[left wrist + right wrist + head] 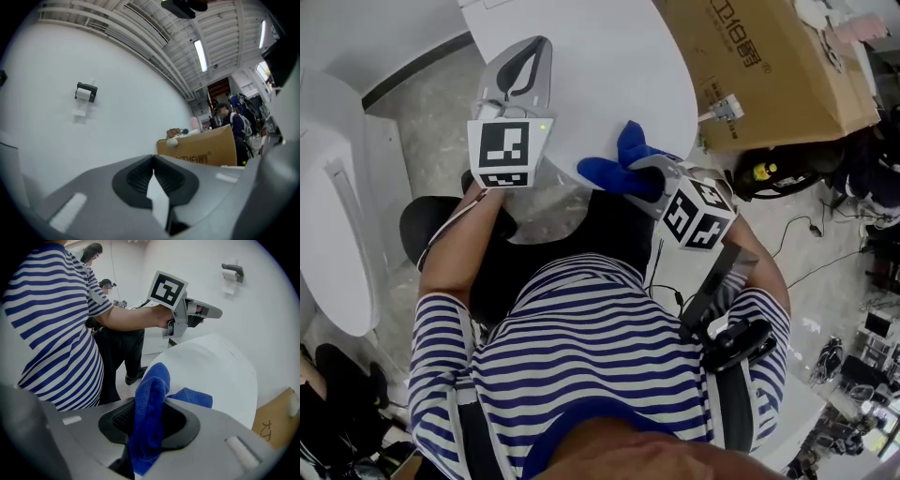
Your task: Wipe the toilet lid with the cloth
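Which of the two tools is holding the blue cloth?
The right tool: the blue cloth is clamped between its jaws. The left tool is shut at the tips with nothing between its jaws.

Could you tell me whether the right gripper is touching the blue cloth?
Touching. The right gripper view shows the right gripper with its jaws clamped on the blue cloth.

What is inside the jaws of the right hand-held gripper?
The right hand-held gripper clamps a bunched blue cloth; its free end sticks out toward the white toilet lid. The jaws cover the pinched part.
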Motion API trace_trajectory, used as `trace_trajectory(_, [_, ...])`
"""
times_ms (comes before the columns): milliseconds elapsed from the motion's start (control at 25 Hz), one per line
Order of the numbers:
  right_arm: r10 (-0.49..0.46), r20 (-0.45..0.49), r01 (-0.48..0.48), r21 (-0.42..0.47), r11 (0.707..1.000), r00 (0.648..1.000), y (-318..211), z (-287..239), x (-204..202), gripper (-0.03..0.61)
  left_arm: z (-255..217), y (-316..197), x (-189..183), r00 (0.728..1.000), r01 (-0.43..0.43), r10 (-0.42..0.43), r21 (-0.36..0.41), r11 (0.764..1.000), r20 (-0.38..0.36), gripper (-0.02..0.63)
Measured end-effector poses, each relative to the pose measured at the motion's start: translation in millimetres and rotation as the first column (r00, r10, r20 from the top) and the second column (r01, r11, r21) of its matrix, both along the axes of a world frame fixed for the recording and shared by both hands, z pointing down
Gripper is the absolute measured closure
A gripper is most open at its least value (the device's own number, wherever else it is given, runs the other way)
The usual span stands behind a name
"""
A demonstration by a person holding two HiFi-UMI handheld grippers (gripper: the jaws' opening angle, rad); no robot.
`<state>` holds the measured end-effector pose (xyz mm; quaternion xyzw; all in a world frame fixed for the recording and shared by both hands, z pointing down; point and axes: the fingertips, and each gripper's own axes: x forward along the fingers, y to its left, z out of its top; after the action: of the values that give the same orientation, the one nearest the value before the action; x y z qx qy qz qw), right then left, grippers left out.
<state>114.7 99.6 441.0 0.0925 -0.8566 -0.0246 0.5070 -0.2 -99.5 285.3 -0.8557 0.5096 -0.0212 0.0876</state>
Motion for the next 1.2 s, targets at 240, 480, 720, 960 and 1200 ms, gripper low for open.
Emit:
trace_trajectory(240, [-0.004,0.033,0.0,0.109,0.994,0.999,-51.7,-26.1,-9.2,0.46,-2.6,-9.3,-13.3,0.999,0.033,-0.033,-0.005,0.999,-0.007,0.611])
trace_trajectory(480, [0.013,0.034,-0.02,0.207,0.978,0.999,-155.3,-62.2,-41.9,0.46,2.3,-30.7,-35.2,0.998,0.055,-0.056,-0.03,0.998,-0.016,0.611])
trace_trajectory(720, [0.017,0.065,-0.032,0.244,0.969,0.998,-265.8,-93.6,-99.9,0.46,7.5,-56.9,-83.1,0.992,0.127,-0.128,-0.046,0.991,-0.02,0.611])
trace_trajectory(960, [0.04,0.09,-0.063,0.271,0.96,0.995,-368.7,-111.0,-157.3,0.46,15.4,-86.0,-111.9,0.99,0.137,-0.138,-0.069,0.988,-0.02,0.611])
trace_trajectory(1200, [0.085,0.104,-0.115,0.329,0.937,0.991,-481.5,-115.9,-203.3,0.459,32.6,-123.5,-143.5,0.987,0.159,-0.162,-0.111,0.981,-0.013,0.611])
